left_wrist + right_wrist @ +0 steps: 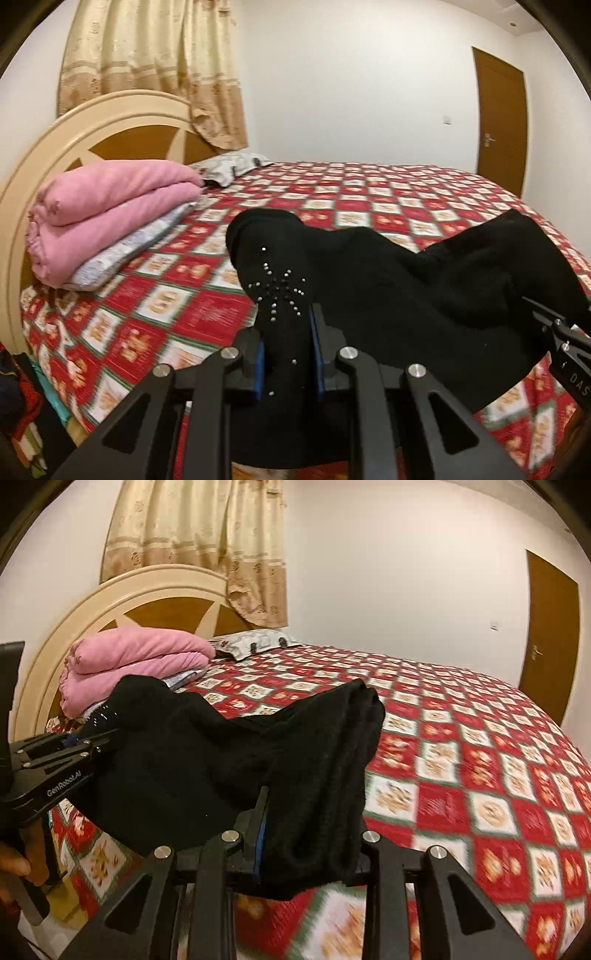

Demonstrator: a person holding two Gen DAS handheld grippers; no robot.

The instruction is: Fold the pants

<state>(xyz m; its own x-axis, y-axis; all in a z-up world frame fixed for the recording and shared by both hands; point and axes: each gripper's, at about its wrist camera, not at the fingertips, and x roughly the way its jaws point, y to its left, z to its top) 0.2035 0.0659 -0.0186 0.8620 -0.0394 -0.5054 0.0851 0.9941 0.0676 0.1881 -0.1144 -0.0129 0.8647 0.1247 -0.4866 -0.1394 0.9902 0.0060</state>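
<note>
Black pants with a small rhinestone star pattern hang lifted above the red checked bedspread, stretched between both grippers. My left gripper is shut on one end of the pants, cloth bunched up between its blue pads. It also shows at the left of the right wrist view, held by a hand. My right gripper is shut on the other end of the pants, which drape over its right finger and hide it. The right gripper's tip shows at the right edge of the left wrist view.
A folded pink blanket on a pale patterned quilt lies by the round cream headboard. A pillow sits at the bed's head. A curtain hangs behind. A brown door is at the far right. Clothes lie on the floor left.
</note>
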